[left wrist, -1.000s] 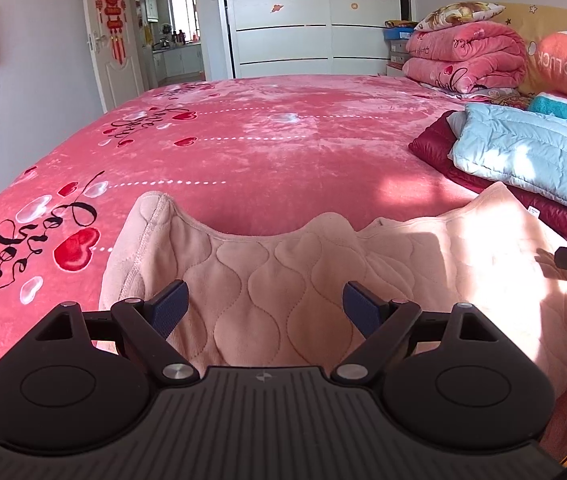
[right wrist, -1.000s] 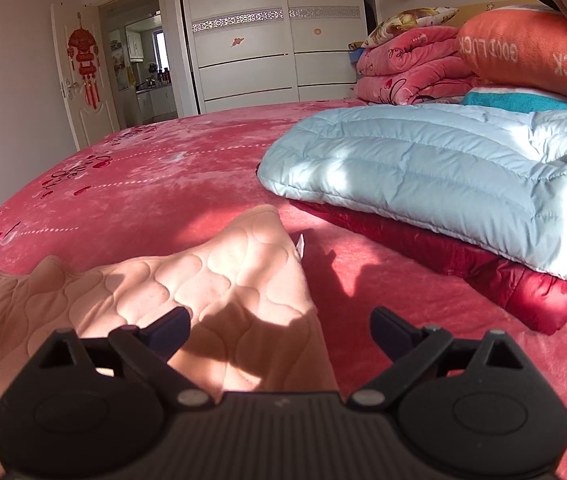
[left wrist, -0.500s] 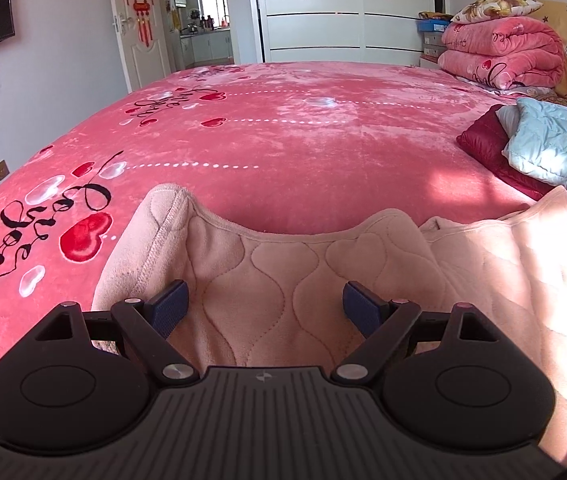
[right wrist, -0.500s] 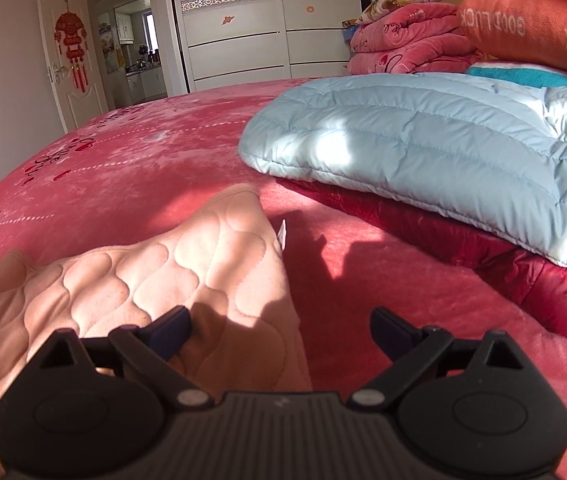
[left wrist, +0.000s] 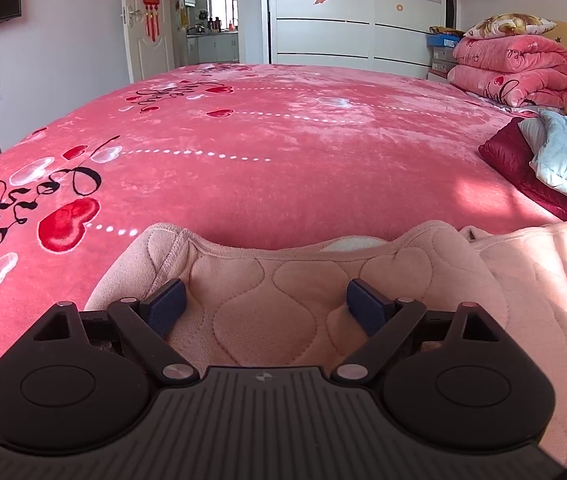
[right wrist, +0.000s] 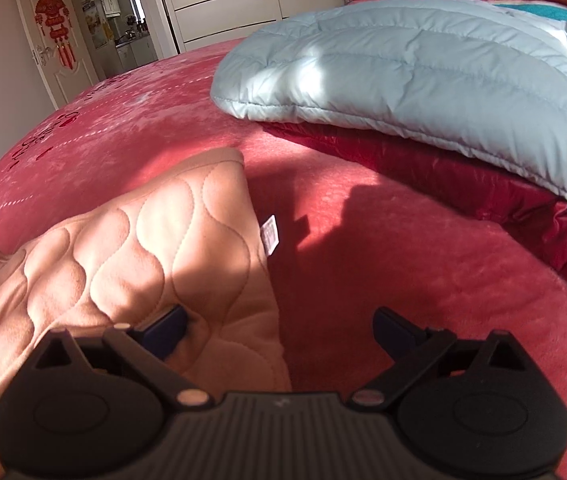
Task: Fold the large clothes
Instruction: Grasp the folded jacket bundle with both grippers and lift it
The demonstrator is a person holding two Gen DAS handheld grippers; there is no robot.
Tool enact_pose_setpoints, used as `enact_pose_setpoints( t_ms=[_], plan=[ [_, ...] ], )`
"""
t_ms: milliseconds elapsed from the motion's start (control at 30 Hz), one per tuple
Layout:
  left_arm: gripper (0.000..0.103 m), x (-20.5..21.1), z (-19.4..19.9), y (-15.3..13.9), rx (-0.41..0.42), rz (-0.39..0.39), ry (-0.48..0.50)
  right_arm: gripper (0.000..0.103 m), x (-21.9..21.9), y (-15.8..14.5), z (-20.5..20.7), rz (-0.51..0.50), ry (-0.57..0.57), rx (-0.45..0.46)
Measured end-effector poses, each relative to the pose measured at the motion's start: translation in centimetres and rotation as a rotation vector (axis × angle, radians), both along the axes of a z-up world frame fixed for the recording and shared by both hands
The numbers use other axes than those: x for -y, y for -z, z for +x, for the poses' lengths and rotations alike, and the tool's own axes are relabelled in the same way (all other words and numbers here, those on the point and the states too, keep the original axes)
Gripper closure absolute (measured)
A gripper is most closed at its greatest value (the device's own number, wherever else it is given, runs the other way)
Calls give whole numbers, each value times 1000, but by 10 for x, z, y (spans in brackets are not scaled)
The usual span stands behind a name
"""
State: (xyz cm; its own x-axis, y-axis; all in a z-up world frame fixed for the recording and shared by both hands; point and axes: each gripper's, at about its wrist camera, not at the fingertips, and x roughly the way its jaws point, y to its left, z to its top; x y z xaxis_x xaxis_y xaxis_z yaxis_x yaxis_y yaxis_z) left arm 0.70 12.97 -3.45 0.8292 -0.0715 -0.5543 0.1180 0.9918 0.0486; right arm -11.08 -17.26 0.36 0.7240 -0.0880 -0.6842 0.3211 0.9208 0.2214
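Observation:
A peach quilted garment lies on the pink bed cover, its neckline edge facing away from me. My left gripper is open and low over the garment just behind the neckline, one finger on each side. In the right wrist view the garment's corner shows a white care label at its edge. My right gripper is open and straddles the garment's right edge: the left finger is over the cloth, the right finger over the bare cover.
A light blue down jacket lies on a dark red one to the right. Folded pink blankets and pillows are stacked at the headboard. A wardrobe and an open door stand beyond the bed.
Both grippers have moved forward and lower over the garment. The left one has turned left, the right one has closed in on the garment's right edge. Both stay open.

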Motion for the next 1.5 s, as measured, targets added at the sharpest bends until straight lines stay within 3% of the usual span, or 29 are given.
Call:
enact_pose_setpoints(
  t_ms=[167, 300, 500, 600, 700, 833, 1000, 1167, 1400, 1500],
  plan=[
    [0, -6, -2, 7, 17, -63, 9, 1, 11, 7, -1, 79, -24, 3],
    [0, -1, -10, -1, 20, -51, 9, 0, 16, 5, -4, 115, -43, 8],
    [0, -6, -34, -41, -2, -71, 31, 2, 48, -6, -11, 334, -50, 62],
    [0, -24, -53, -65, -22, -137, 17, 2, 63, -9, -16, 394, -59, 87],
    [0, -55, -60, -76, -89, -202, -18, 2, 70, -3, -17, 520, -104, 101],
    [0, -92, -63, -67, -195, -308, -101, 2, 60, 7, -8, 599, -186, 63],
    [0, -113, -49, -42, -365, -539, -51, 0, 43, 12, 8, 646, -319, 40],
    [0, -118, -33, -23, -441, -615, -16, 0, 39, 17, 22, 752, -408, 41],
    [0, -116, -21, -14, -479, -700, 35, 0, 32, 21, 39, 805, -467, 44],
    [0, -110, -22, -22, -482, -694, 47, 0, 31, 20, 42, 808, -482, 52]
  ],
)
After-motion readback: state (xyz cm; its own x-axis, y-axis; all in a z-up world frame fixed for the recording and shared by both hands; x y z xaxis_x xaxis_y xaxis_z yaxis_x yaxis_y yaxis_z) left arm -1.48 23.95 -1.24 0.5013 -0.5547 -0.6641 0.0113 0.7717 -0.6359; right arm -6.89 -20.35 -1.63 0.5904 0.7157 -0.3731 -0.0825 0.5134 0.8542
